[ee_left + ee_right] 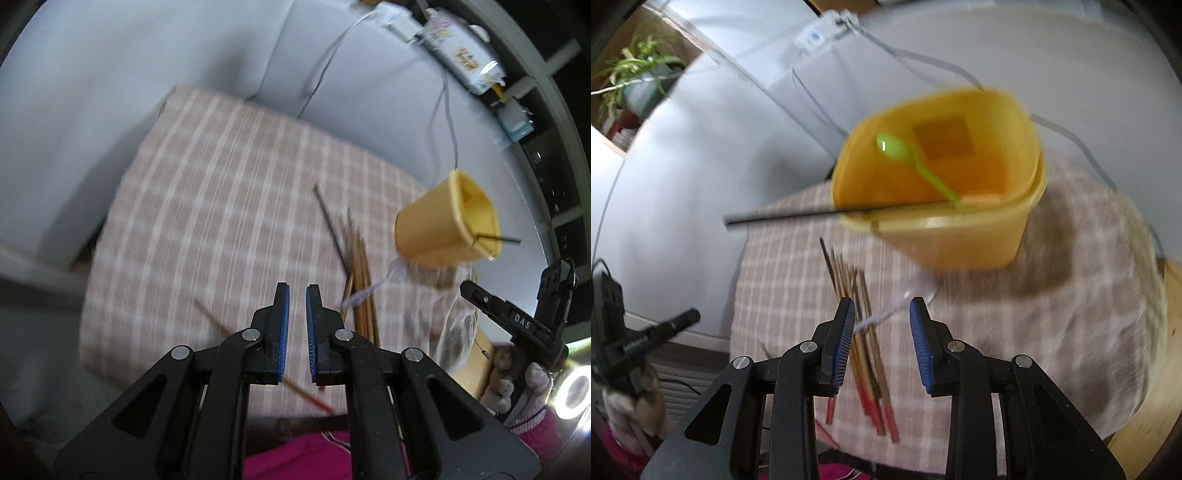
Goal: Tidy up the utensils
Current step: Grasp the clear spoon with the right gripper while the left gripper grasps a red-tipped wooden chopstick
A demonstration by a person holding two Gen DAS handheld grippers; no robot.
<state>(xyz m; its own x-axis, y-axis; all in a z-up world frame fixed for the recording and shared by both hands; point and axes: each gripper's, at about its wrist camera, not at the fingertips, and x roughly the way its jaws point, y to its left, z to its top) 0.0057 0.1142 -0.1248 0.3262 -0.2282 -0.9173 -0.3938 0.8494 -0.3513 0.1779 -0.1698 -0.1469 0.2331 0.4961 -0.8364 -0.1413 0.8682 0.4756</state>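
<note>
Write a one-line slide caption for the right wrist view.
Open right claw above a bundle of chopsticks on checked cloth, facing a yellow bin holding a green spoon and one black chopstick.

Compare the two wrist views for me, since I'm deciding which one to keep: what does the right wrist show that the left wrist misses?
Only the right wrist shows the green spoon inside the yellow bucket and a potted plant. Only the left shows a lone chopstick lying apart. Both show the bucket, the black stick across its rim, the chopstick pile and the checked cloth.
</note>
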